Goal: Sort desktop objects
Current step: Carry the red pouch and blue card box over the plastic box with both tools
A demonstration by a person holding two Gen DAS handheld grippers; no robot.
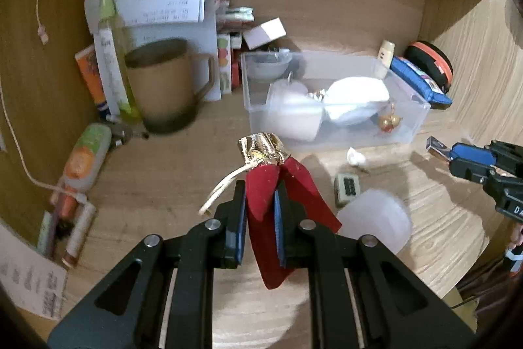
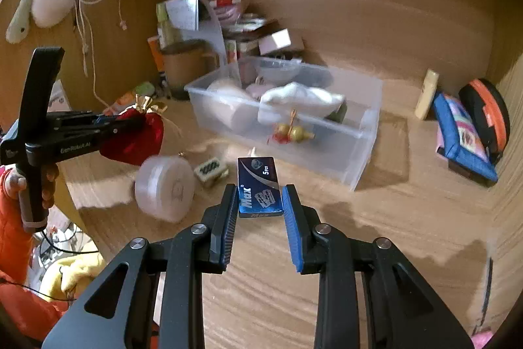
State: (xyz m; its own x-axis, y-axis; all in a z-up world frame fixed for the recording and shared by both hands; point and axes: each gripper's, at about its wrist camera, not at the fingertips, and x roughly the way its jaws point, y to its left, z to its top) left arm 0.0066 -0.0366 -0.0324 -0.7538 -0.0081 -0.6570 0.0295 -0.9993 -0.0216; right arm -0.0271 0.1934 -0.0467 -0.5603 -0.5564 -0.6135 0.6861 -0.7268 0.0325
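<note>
My left gripper (image 1: 260,201) is shut on a red cloth pouch (image 1: 261,195) with a gold neck and a white cord, held above the desk in front of a clear plastic bin (image 1: 405,126). The pouch (image 2: 134,136) and left gripper (image 2: 130,128) also show in the right wrist view. My right gripper (image 2: 259,195) is shut on a small blue "Max" box (image 2: 258,185), held above the desk near the bin (image 2: 359,152). The right gripper (image 1: 457,157) with the box (image 1: 439,148) shows at the right of the left wrist view.
The bin holds white items and a gold-and-red ornament (image 2: 291,131). A white round container (image 2: 163,188) and a small tile (image 2: 210,170) lie on the desk. A brown mug (image 1: 166,84), tubes and papers stand at back left. A blue pouch (image 2: 461,136) and an orange-black case (image 2: 487,116) lie right.
</note>
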